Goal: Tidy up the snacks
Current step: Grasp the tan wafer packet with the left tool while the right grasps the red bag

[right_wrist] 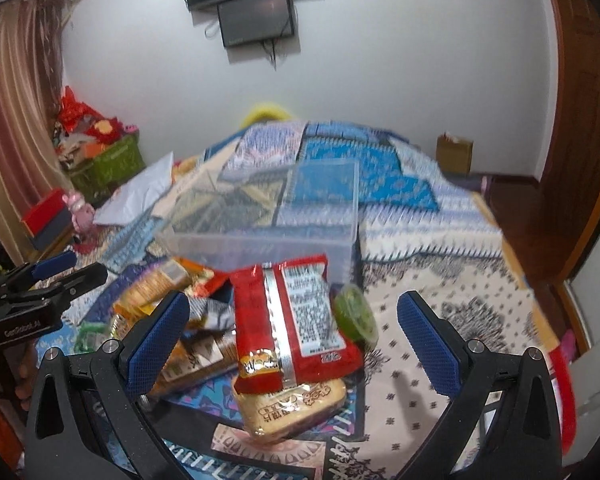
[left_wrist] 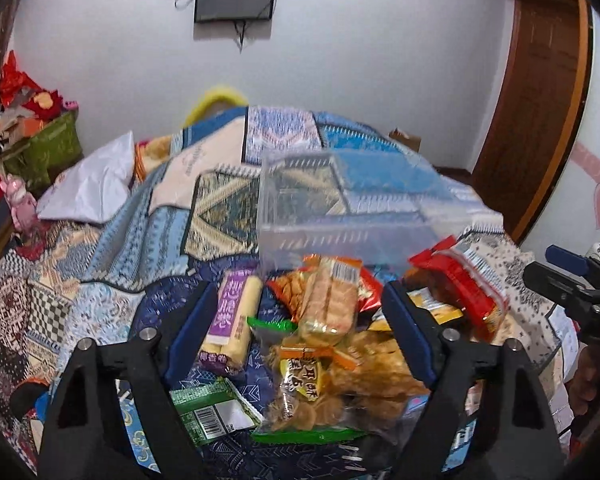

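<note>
A patterned bedspread (left_wrist: 100, 288) carries everything. At its middle sits a clear plastic bin (left_wrist: 340, 208), empty, just beyond a heap of snack packets (left_wrist: 332, 320). The left gripper (left_wrist: 296, 328) hangs over the heap's left part, jaws apart and empty; the right gripper (right_wrist: 292, 332), also spread and empty, is nearer the red packet (right_wrist: 296, 320), whose long axis runs near-to-far between its jaws.
</note>
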Available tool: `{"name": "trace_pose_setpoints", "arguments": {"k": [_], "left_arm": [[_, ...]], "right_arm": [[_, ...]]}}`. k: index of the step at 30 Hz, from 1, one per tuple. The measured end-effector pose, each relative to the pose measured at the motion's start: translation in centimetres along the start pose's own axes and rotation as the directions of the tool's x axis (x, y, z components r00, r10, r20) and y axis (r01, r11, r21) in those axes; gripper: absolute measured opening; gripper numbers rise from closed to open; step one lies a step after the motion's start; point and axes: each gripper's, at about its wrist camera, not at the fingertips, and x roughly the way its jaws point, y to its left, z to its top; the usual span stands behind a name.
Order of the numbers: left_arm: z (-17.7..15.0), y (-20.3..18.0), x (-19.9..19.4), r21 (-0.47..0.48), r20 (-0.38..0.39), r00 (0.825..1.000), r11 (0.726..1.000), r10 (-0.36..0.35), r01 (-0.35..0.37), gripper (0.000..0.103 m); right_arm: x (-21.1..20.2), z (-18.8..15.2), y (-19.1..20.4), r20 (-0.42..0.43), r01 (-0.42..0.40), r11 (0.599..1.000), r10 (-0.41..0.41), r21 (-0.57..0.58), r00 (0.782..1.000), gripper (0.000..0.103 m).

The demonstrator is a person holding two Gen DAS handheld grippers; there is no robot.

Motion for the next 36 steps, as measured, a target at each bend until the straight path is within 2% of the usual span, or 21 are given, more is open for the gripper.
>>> {"name": "trace_pose_setpoints", "arguments": {"k": [2,5,8,12,14,21,29,32,33,36], "left_arm": [[-0.1,0.4,1.1,-0.013,-0.030,1.000,1.000,-0.001,0.000,0.081],[-0.1,1.0,2.7,-0.035,-0.070,0.997,0.999,-0.015,0.012,0.074],[0.1,1.3,3.7,-0.054,-0.103,0.994,0.998,-0.049,0.044,0.072],[0.3,0.4,4.9,-0.022,-0.125,0.990,0.998,-0.065,0.063,0.066],[0.4,-0.1,5.1,-0.008,-0.129,0.989,0.997,-0.071,0.070,0.065],[0.4,-1.3,7.0,0.033,-0.165,0.984,0.996,-0.073,0.079,0.060],[0.1,-0.5,8.4,-0.021,-0.201,0.976,0.997,-0.078,0.075,0.059],[0.1,-0.4,8.4,-0.034,-0.201,0.975,0.996,-0.093,0.088,0.051],[0.1,-0.5,8.4,-0.029,-0.196,0.977,0.996,-0.083,0.079,0.044],[0.2,-0.7,8.2,-0.010,-0.187,0.981,0.998,-0.057,0.056,0.041]], "right_arm": [[1.1,-0.2,-0.1,-0.038,-0.011,1.000,0.011,0.000,0.999,0.091],[2.6,-0.5,-0.3,-0.087,-0.022,1.000,0.022,-0.002,0.996,0.084],[3.4,-0.5,-0.4,-0.106,-0.031,1.000,0.030,-0.006,0.994,0.080],[4.5,-0.3,-0.7,-0.137,-0.054,0.998,0.052,-0.013,0.989,0.077],[5.0,-0.1,-0.7,-0.155,-0.080,0.997,0.078,-0.009,0.985,0.070],[6.0,0.0,-0.5,-0.184,-0.102,0.994,0.095,-0.031,0.978,0.070],[6.8,0.0,-0.6,-0.215,-0.142,0.990,0.135,-0.016,0.967,0.075],[6.8,-0.1,-0.2,-0.210,-0.123,0.992,0.113,-0.032,0.971,0.074],[6.8,-0.1,0.0,-0.206,-0.111,0.993,0.100,-0.042,0.973,0.073],[6.6,-0.2,0.2,-0.196,-0.093,0.994,0.078,-0.066,0.977,0.069]]}}
